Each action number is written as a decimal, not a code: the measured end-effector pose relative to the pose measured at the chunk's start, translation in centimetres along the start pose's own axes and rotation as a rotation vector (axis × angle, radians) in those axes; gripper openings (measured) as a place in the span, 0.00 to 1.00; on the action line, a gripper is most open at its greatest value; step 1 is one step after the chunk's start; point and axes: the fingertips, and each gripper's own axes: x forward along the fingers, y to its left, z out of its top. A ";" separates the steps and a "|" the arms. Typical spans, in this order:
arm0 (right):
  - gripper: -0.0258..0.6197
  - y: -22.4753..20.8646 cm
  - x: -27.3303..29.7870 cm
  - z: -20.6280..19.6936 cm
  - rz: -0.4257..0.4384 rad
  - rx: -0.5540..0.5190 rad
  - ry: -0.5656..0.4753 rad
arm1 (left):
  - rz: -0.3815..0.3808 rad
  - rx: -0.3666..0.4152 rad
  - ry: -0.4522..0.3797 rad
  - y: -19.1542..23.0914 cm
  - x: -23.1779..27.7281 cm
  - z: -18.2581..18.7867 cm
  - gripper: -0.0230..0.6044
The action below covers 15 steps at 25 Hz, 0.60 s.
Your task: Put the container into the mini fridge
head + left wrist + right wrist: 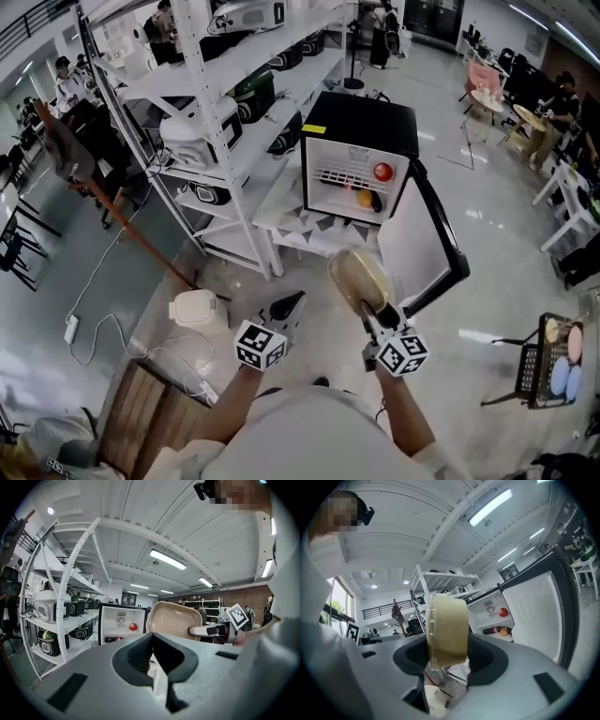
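Right gripper (448, 654) pinches beige container (446, 629), stood on edge between pads, raised toward mini fridge (360, 131). Fridge door (424, 246) hangs open, interior ready for loading. Left gripper (153, 654) empty, jaws seemingly pressed together, low, clear of path.

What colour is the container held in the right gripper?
Pale beige: the tub-shaped plastic container, best seen in the right gripper view.
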 end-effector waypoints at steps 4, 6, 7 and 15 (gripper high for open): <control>0.39 -1.4 1.0 0.0 0.010 0.018 0.009 | 0.015 -0.009 0.002 0.3 1.7 -0.1 0.04; 0.39 -1.8 1.5 -0.1 0.016 0.024 0.017 | 0.023 -0.015 0.008 0.7 2.2 -0.3 0.04; 0.39 -1.9 1.8 -0.2 0.019 0.024 0.020 | 0.027 -0.017 0.010 1.0 2.4 -0.3 0.04; 0.39 -3.0 4.7 0.2 0.010 0.019 0.041 | 0.031 -0.034 0.005 3.6 4.3 0.2 0.04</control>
